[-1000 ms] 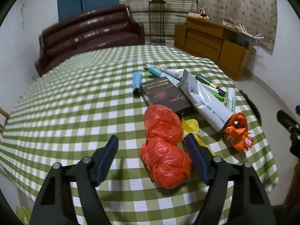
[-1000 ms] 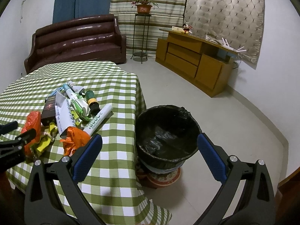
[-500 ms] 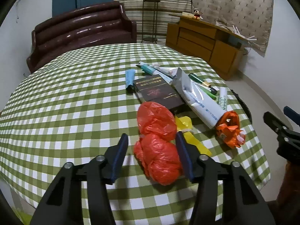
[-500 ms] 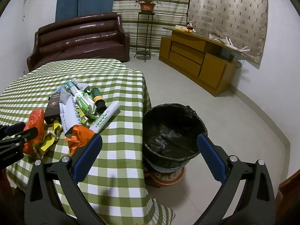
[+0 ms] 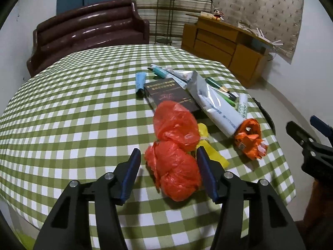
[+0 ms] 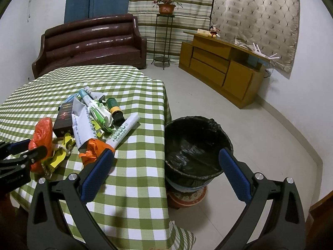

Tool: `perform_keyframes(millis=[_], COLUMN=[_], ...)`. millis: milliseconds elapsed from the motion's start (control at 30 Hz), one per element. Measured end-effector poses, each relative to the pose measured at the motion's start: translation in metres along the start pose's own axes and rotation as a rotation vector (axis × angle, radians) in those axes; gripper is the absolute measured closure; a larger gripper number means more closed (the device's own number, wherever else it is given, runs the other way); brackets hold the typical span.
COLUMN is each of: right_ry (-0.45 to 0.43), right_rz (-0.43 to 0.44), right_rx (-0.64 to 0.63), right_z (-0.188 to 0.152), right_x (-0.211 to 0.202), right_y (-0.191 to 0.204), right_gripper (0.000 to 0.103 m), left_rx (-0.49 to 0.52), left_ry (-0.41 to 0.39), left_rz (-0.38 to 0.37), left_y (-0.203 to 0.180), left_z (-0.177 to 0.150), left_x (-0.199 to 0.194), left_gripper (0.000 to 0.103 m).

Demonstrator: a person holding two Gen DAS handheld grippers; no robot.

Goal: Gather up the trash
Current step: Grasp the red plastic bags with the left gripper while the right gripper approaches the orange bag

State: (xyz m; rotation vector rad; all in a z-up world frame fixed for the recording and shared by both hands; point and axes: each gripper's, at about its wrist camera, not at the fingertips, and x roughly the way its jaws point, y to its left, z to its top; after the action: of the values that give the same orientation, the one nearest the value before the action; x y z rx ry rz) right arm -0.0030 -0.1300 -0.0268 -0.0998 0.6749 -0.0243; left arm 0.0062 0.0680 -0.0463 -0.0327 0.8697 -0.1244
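On the green checked tablecloth [image 5: 72,114] lies a heap of trash. Nearest is a crumpled red plastic bag [image 5: 177,173], with a second red bag [image 5: 175,123] just behind it. My left gripper [image 5: 168,152] straddles the near bag and its jaws are opening. The right pad touches the bag and the left pad stands a little clear. A yellow wrapper [image 5: 210,150] and an orange wrapper [image 5: 249,139] lie to the right. My right gripper [image 6: 166,154] is open and empty, beside the black-lined bin [image 6: 226,137].
Behind the bags lie a dark box [image 5: 170,95], a white pouch [image 5: 216,108], tubes and a small bottle [image 6: 114,106]. The bin stands on the floor at the table's right edge. A brown sofa [image 6: 91,41] and a wooden cabinet [image 6: 218,64] line the far wall.
The left jaws came in from wide apart to close around the near red bag, then eased slightly. The right gripper stayed open and shifted only a little.
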Motion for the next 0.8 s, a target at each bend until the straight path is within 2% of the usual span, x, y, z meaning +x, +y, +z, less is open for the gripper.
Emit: perform_keyframes(millis=[267, 367, 400, 700, 800], right_ry=[0.000, 0.002, 0.002, 0.008, 0.015], right_rz=[0.002, 0.004, 0.004, 0.018, 0.028], right_rx=[-0.002, -0.002, -0.003, -0.015, -0.019], right_z=[0.000, -0.001, -0.001, -0.003, -0.004], right_x=[0.000, 0.000, 0.001, 0.002, 0.004], right_y=[0.002, 0.002, 0.003, 0.008, 0.013], right_gripper=[0.004, 0.004, 0.004, 0.005, 0.010], left_rx=[0.011, 0.036, 0.039, 0.046, 0.032], left_ry=[0.005, -0.013, -0.014, -0.037, -0.061], left_rz=[0.023, 0.044, 0.041, 0.052, 0.084], left_y=[-0.003, -0.003, -0.003, 0.002, 0.011], left_z=[-0.005, -0.004, -0.003, -0.004, -0.003], left_x=[0.007, 0.006, 0.005, 0.000, -0.008], left_gripper=[0.048, 0.055, 0.062, 0.065, 0.065])
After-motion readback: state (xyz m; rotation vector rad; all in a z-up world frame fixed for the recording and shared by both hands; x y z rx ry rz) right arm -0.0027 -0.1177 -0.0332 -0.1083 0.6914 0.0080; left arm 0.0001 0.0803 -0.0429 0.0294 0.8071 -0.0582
